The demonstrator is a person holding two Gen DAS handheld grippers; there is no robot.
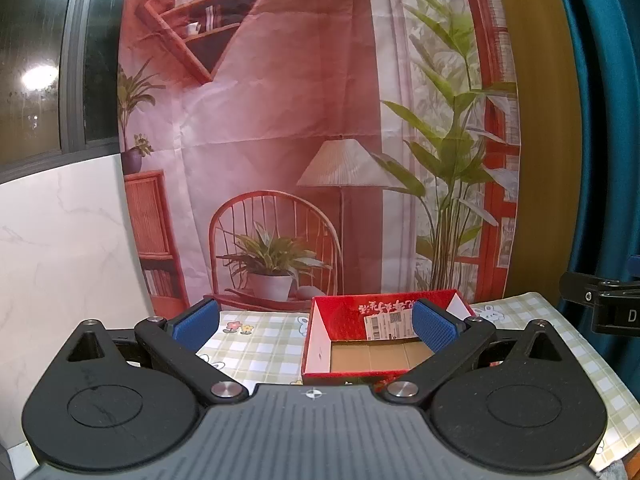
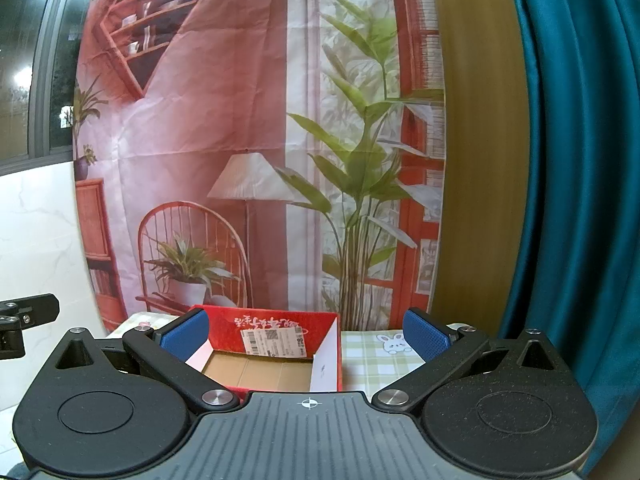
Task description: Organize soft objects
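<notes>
- Behind the table hangs a printed backdrop (image 1: 280,120) of a red room with a chair, lamp and plants; a teal curtain (image 2: 580,160) falls at the right.
- Left gripper (image 1: 316,326) hovers over the checked tablecloth (image 1: 256,344), blue pads spread wide, nothing between them.
- Red cardboard box (image 1: 360,332) sits open-topped on the cloth, long axis running left-right, label on its far wall, brown floor bare.
- Right gripper (image 2: 306,332) likewise gapes, holding nothing.
- Only the right view shows the cloth's rabbit print (image 2: 394,342) beside the box (image 2: 280,344).
</notes>
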